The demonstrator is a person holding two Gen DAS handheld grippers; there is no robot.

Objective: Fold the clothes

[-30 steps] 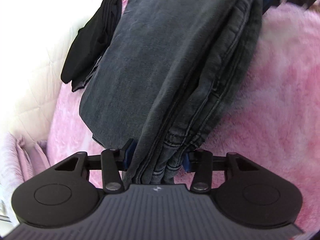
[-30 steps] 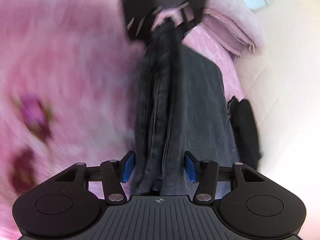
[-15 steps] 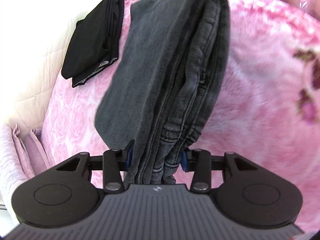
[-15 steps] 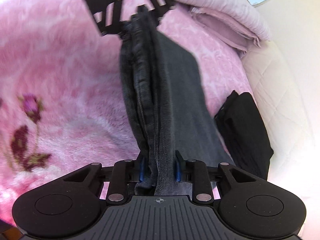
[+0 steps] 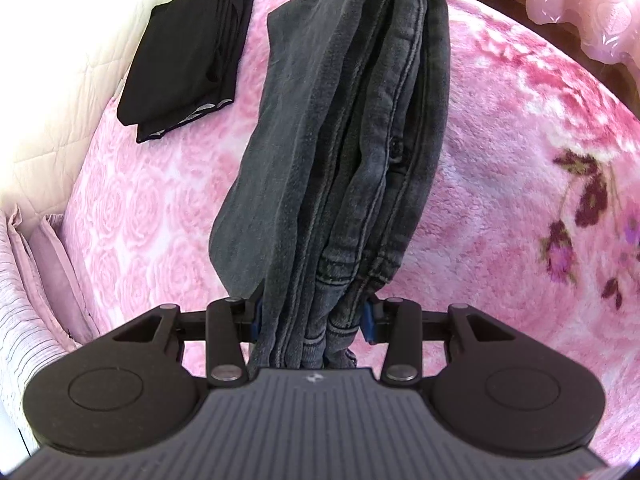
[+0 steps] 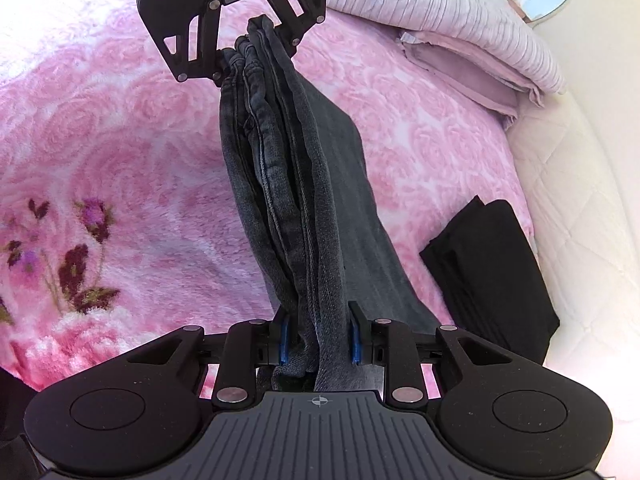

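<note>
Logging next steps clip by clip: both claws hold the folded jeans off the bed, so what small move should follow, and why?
Probably carry the folded jeans sideways toward the folded black garment and lower them beside it: left claw and right claw each clamp an end, and the bundle hangs above the pink blanket.

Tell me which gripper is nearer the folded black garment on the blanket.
Right, as far as the views show. The right gripper, clamping the folded jeans, has the black garment just beside it; the left gripper, on their other end, sees it farther ahead.

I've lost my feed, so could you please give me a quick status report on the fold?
Left tool and right tool both clamped on folded grey jeans. Jeans hanging between them above pink blanket. Folded black garment lies aside, not obstructing.
</note>
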